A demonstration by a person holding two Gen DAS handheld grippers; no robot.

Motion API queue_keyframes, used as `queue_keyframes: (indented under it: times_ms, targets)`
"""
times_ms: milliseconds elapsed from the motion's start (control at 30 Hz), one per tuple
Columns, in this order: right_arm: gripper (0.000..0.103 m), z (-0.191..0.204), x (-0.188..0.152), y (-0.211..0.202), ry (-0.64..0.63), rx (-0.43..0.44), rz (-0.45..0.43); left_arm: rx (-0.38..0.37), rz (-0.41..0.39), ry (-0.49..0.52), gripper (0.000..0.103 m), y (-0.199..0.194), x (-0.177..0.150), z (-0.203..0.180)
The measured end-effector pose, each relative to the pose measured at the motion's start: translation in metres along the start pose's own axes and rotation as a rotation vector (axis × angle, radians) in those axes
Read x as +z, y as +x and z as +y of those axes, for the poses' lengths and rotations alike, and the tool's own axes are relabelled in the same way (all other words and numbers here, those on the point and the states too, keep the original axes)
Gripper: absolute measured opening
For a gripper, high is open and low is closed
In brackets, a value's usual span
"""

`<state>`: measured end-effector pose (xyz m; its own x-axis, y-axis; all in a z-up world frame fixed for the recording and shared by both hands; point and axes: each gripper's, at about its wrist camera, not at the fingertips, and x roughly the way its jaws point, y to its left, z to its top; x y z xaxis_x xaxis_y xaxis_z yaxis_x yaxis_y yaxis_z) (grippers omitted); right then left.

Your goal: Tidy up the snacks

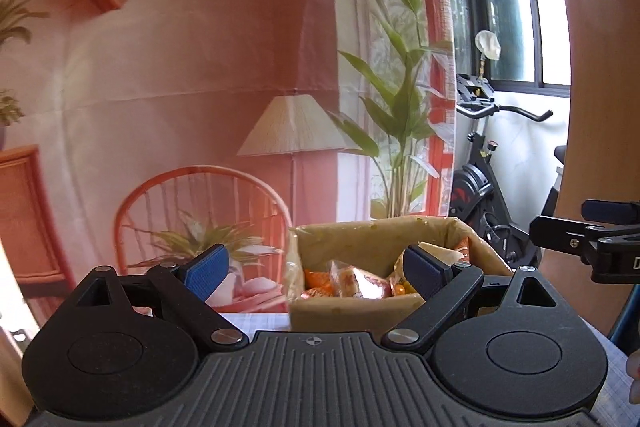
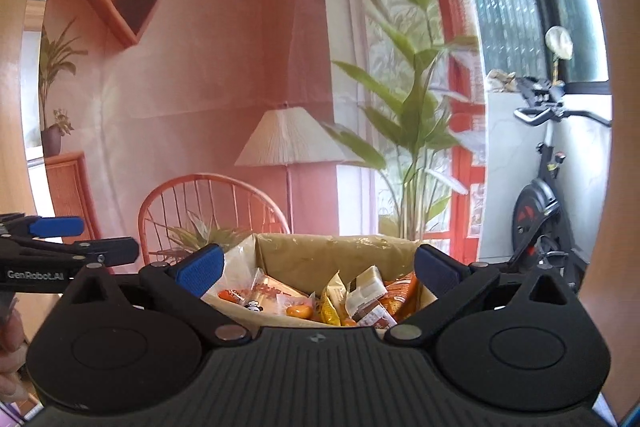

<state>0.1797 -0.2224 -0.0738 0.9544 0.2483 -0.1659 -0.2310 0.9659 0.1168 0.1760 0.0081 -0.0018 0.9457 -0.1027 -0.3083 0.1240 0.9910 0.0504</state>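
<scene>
Two grippers, both empty, and that's pretty much where the risk sits.

Left wrist view first: the left gripper point(image 1: 320, 271) is seen with its jaws spread wide, nothing between the blue pads point(image 1: 208, 271). The cardboard box point(image 1: 352, 239) is parked on the desk point(image 1: 260, 321) just ahead, a bit right of centre, and the snacks point(image 1: 356, 283) are piled inside it, mostly orange and yellow wrappers. The right gripper point(image 1: 592, 239) is glimpsed at the right edge, off to the side of the box. The box is lined with something thin and crinkly, so if a reach is made into it from this low angle, the liner or the front wall could easily be snagged and the whole box dragged or tipped. How heavy the box is can't be told.

Right wrist view: the right gripper point(image 2: 316, 273) is also held wide open and empty, with the box point(image 2: 336, 247) dead ahead and the snacks point(image 2: 320, 303) heaped loosely, some packets leaning on each other. The left gripper point(image 2: 56, 227) is spotted at the left edge. With a pile this jumbled, two packets could get pinched at once, or a slick wrapper could be squeezed out and dropped beside the box. The soft packs could probably be crushed too if the jaws are clamped hard. A collision between the two grippers over the box also can't be ruled out.
</scene>
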Motion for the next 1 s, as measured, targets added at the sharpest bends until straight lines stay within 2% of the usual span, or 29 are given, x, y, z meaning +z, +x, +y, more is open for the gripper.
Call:
queue_keyframes:
  times_ms: [200,467,1000]
  targets:
    - [0.103,0.017,0.005,-0.040,0.015,-0.002,-0.015,0.053,-0.017,0.002,0.095,-0.043,0.004,0.005]
    - [0.103,0.036,0.011,-0.078,0.010,-0.008,-0.048,0.081,-0.047,-0.025,0.095,-0.082,0.010,0.016]
    - [0.103,0.044,0.009,-0.090,0.005,-0.005,-0.050,0.089,-0.030,-0.048,0.095,-0.088,0.005,0.022]
